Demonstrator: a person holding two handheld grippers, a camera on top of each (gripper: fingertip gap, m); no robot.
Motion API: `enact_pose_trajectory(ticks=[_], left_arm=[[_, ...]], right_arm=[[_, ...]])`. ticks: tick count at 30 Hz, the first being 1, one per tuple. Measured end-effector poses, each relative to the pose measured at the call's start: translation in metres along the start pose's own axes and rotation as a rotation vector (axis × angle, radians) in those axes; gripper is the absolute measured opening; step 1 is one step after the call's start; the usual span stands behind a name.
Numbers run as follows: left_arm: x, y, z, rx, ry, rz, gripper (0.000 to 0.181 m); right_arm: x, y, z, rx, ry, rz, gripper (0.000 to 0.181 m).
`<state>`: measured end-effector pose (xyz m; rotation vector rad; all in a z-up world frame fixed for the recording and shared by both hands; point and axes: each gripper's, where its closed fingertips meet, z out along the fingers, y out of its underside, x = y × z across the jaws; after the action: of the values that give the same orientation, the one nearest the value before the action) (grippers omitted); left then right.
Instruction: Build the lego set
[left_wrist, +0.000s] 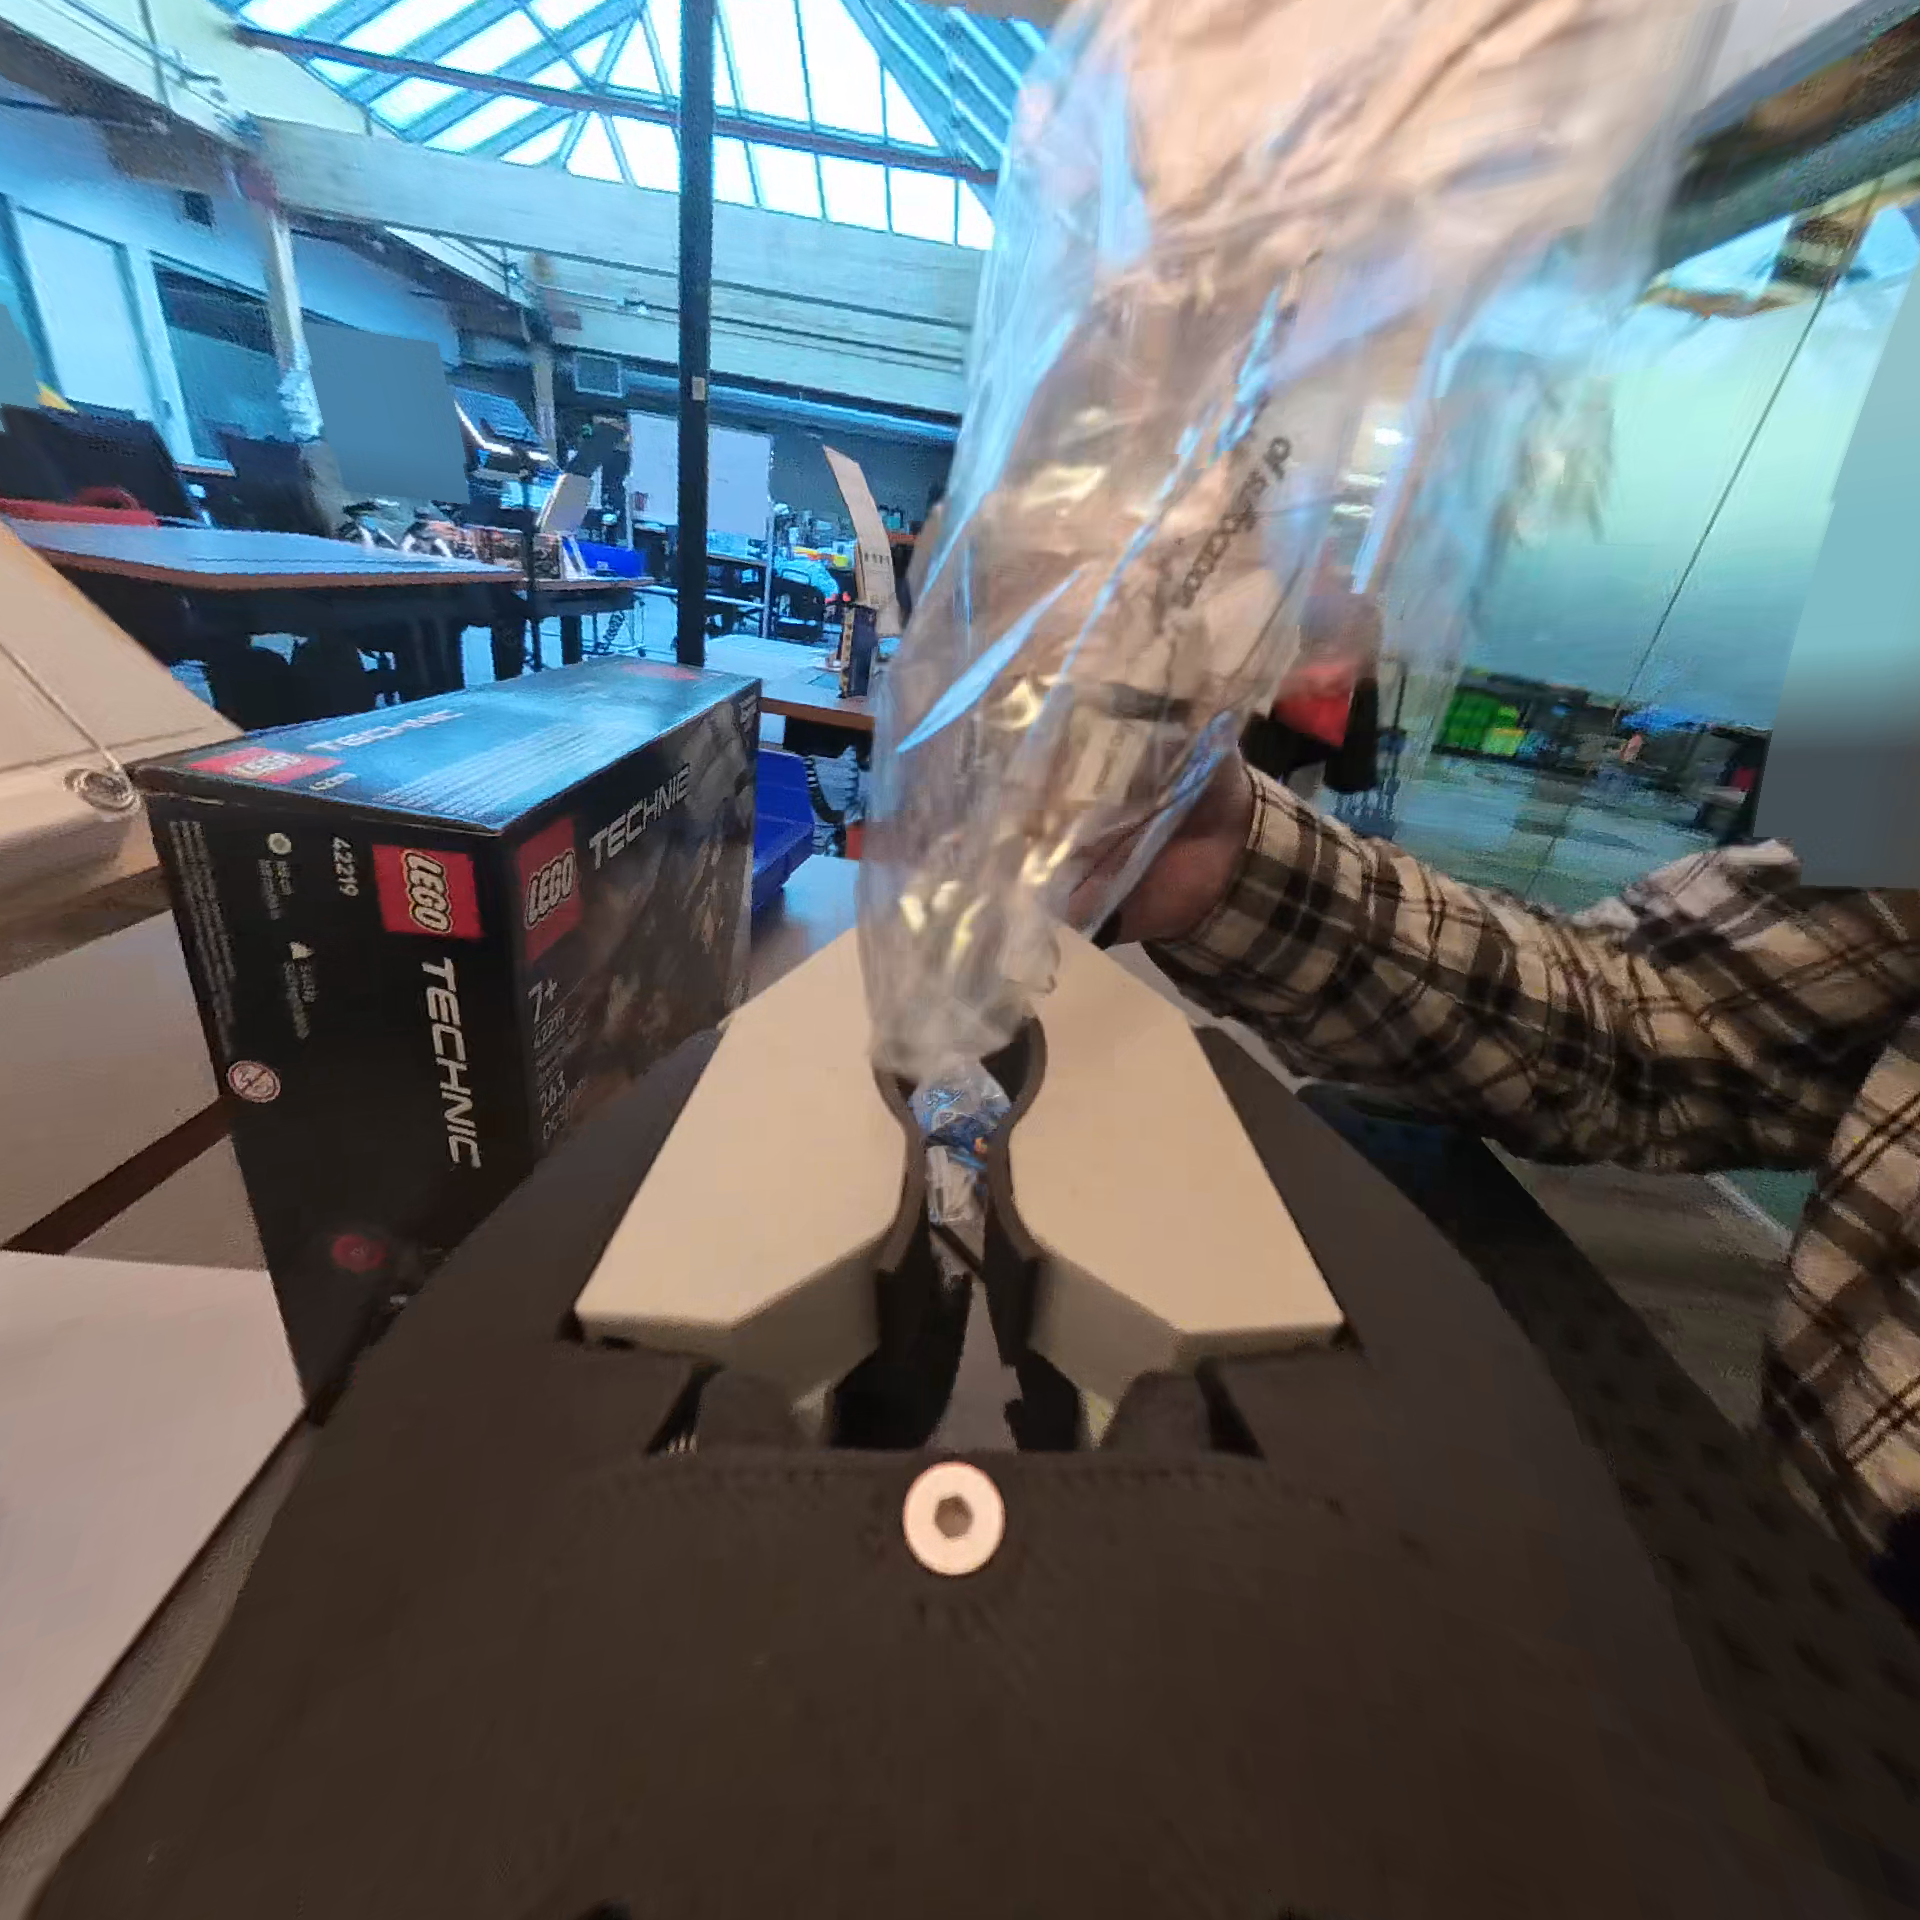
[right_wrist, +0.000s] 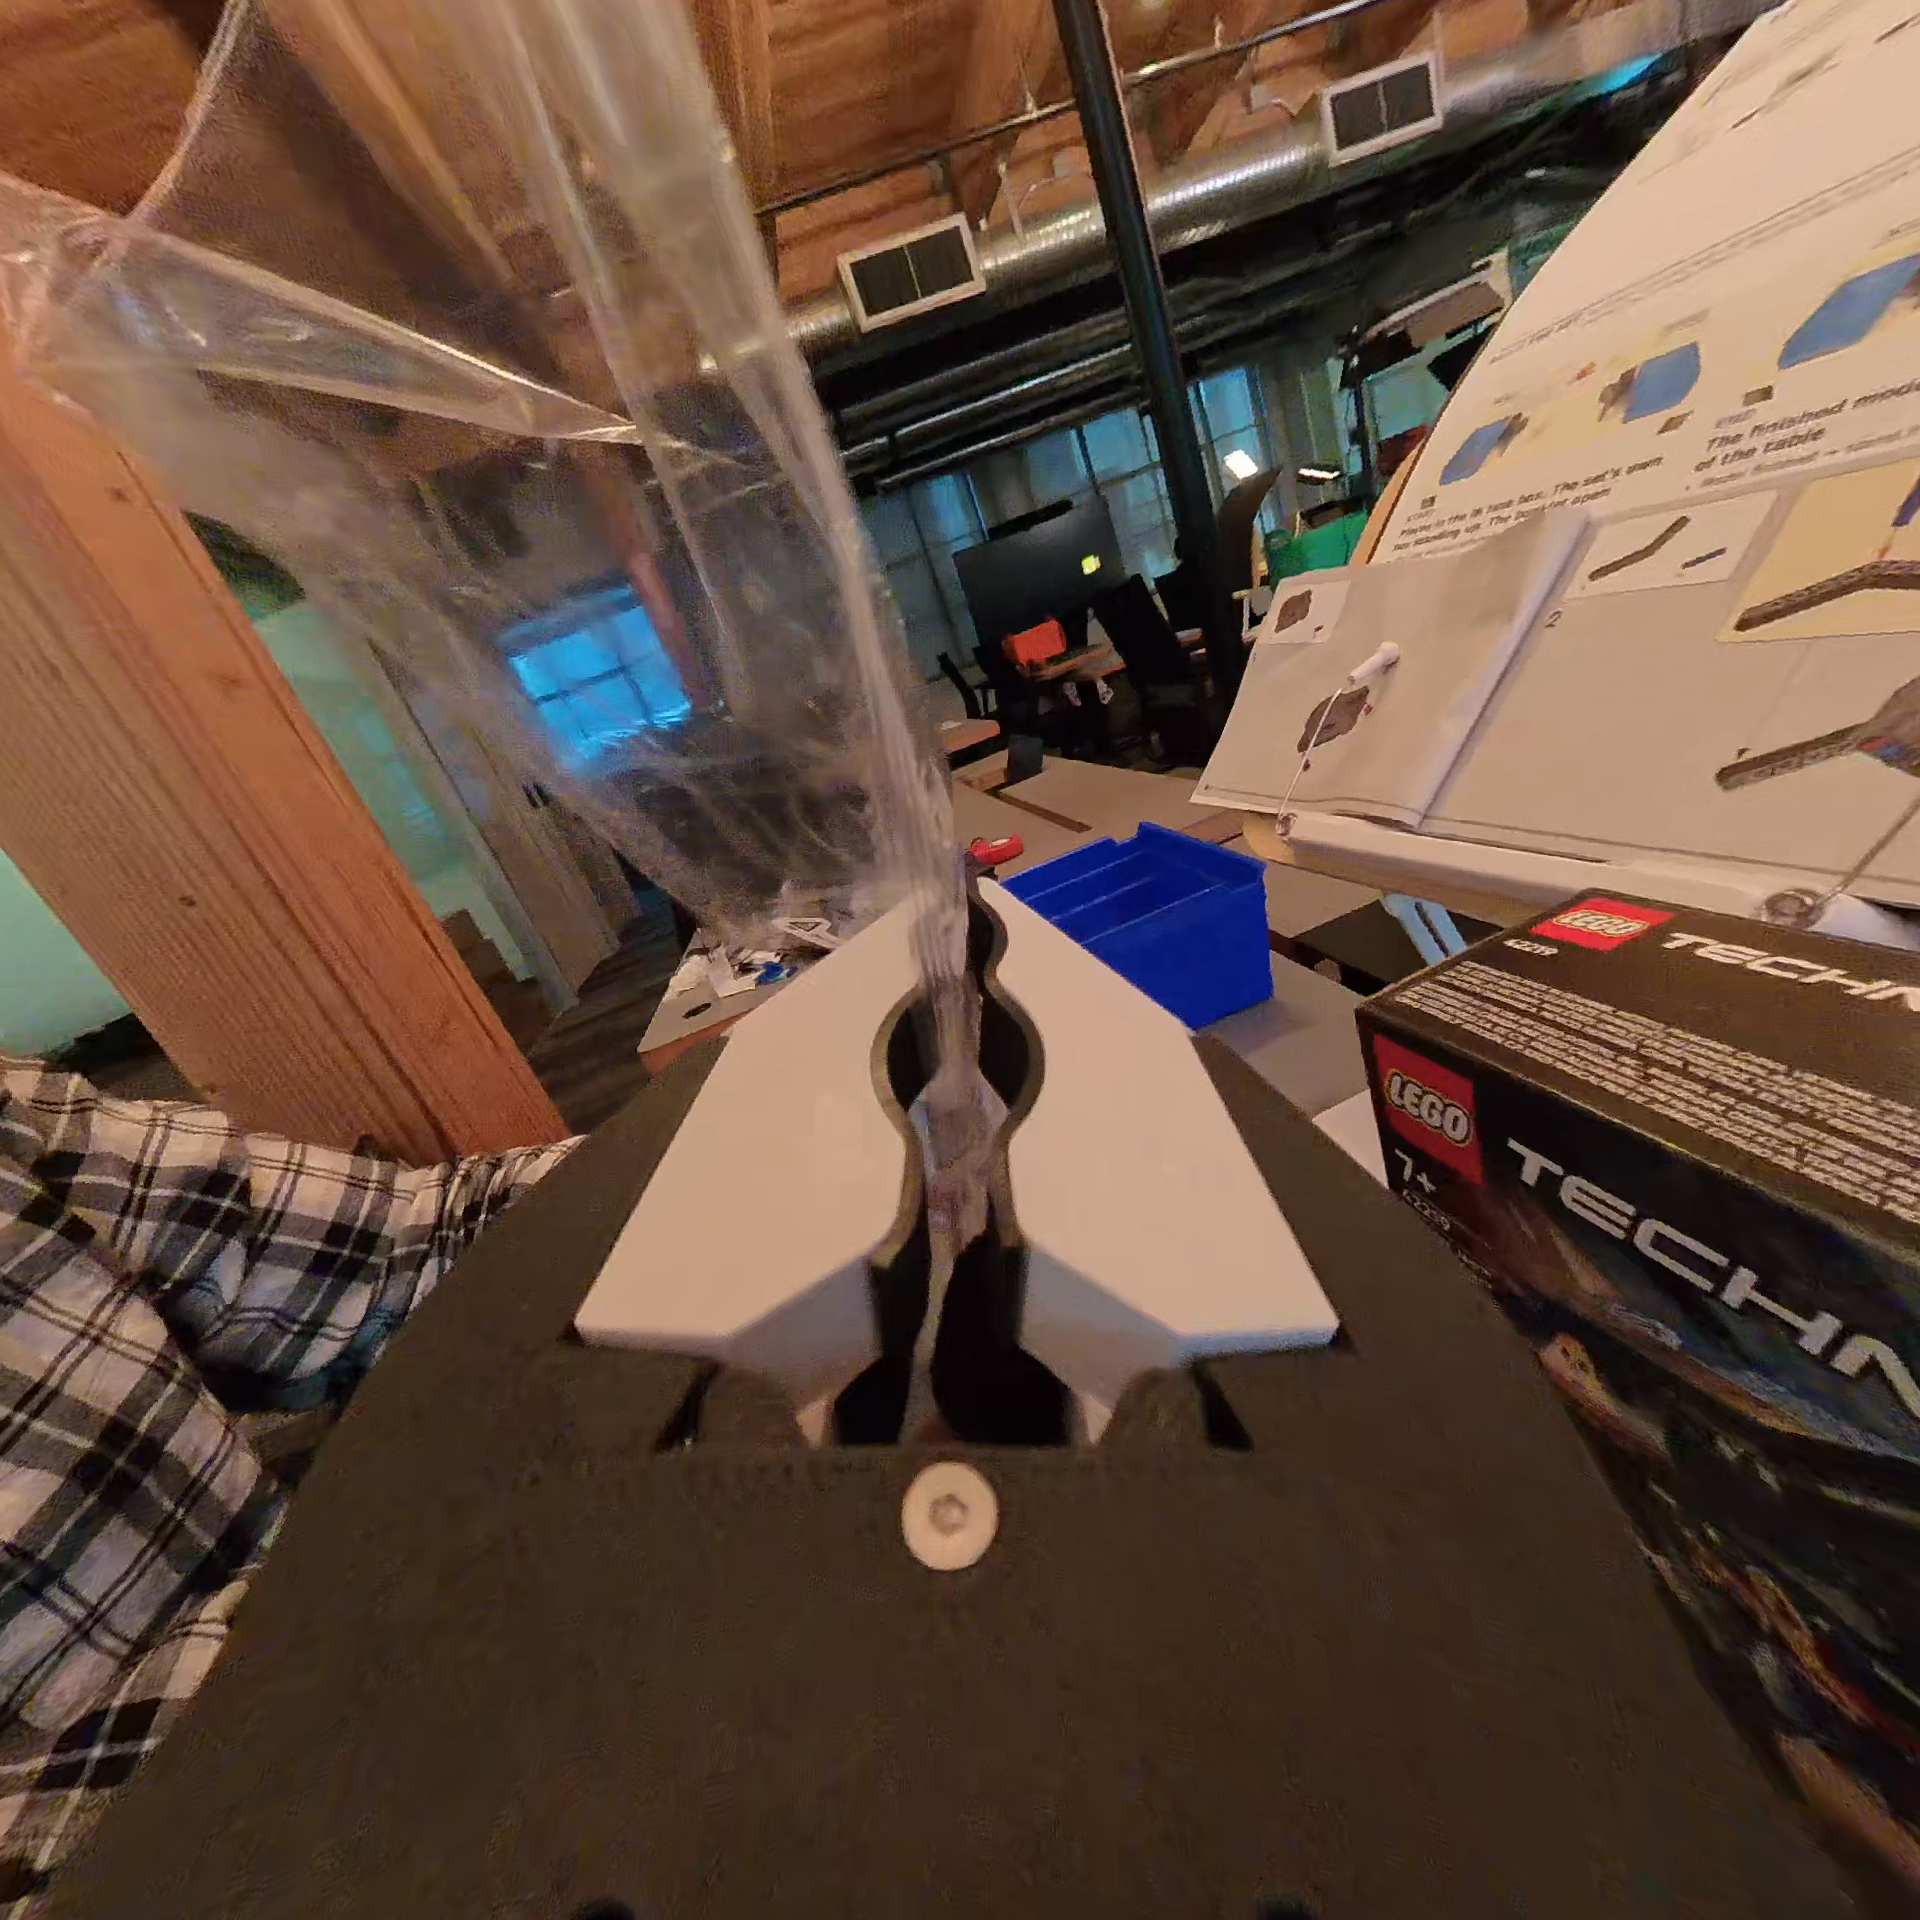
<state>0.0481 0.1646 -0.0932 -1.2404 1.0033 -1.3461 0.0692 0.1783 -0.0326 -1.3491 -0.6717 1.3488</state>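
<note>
Two tools: we hold one in each hand, and both pinch the same clear plastic bag.
Left tool (left_wrist: 961, 1049): its pale fingers (left_wrist: 790, 1143) are pressed together on a bunched corner of the plastic bag (left_wrist: 1195, 499), with small blue and white pieces caught between them at the centre of the left wrist view.
Right tool (right_wrist: 961, 987): its white fingers (right_wrist: 790, 1122) are closed on a thin edge of the bag (right_wrist: 582, 540), which rises from the tips toward the upper left of the right wrist view.
Bag: transparent, crinkled, lifted off the bench; it fills the upper right of the left wrist view and looks largely empty, though we cannot tell for sure.
Hand (left_wrist: 1174, 862): at right of centre in the left wrist view, behind the bag, with a plaid sleeve (left_wrist: 1538, 997) running to the right edge.
Set box (left_wrist: 457, 935): black, standing on the bench (left_wrist: 94, 1060) at left of centre in the left wrist view; in the right wrist view it sits at the right edge (right_wrist: 1662, 1195).
Instruction booklet (right_wrist: 1621, 675): open on a tilted stand, upper right of the right wrist view, above the box.
Blue bin (right_wrist: 1153, 925): just right of the tool tips in the right wrist view, beyond the box.
Wooden post (right_wrist: 208, 831): left side of the right wrist view.
</note>
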Motion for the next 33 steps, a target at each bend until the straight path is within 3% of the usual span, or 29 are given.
enact_pose_trajectory(ticks=[5, 10, 15, 18, 20, 23, 25, 30, 32, 33], left_arm=[[-0.015, -0.005, -0.009, 0.027, -0.100, -0.055, 0.000], [-0.016, -0.019, -0.011, 0.108, -0.110, -0.156, 0.000], [0.013, -0.003, -0.007, -0.042, -0.072, 0.148, 0.000], [0.023, -0.012, -0.011, -0.005, -0.017, 0.119, 0.002], [0.018, -0.018, -0.016, 0.032, -0.024, 0.066, 0.025], [0.014, -0.024, -0.025, 0.057, -0.036, 0.058, 0.018], [0.021, -0.021, -0.027, 0.022, -0.004, 0.106, 0.000], [0.039, -0.019, -0.025, -0.079, 0.051, 0.266, 0.000], [0.037, -0.015, -0.026, -0.103, 0.058, 0.253, 0.000], [0.033, -0.010, -0.027, -0.128, 0.048, 0.241, 0.010]], right_arm=[[-0.003, 0.008, -0.007, -0.004, 0.059, -0.040, 0.000], [-0.008, 0.014, -0.015, 0.072, 0.086, 0.003, 0.000], [-0.011, 0.020, -0.033, 0.060, 0.040, -0.020, 0.000], [-0.018, 0.021, -0.035, 0.036, 0.015, -0.071, 0.000], [-0.019, 0.019, -0.035, 0.035, 0.017, -0.082, 0.000], [-0.024, 0.014, -0.039, 0.039, -0.014, -0.114, 0.000], [-0.034, 0.014, -0.040, 0.016, -0.058, -0.180, 0.000], [-0.054, 0.012, -0.038, -0.082, -0.142, -0.387, 0.000], [-0.058, 0.009, -0.033, -0.150, -0.138, -0.451, 0.000], [-0.058, 0.009, -0.030, -0.201, -0.128, -0.476, 0.000]])
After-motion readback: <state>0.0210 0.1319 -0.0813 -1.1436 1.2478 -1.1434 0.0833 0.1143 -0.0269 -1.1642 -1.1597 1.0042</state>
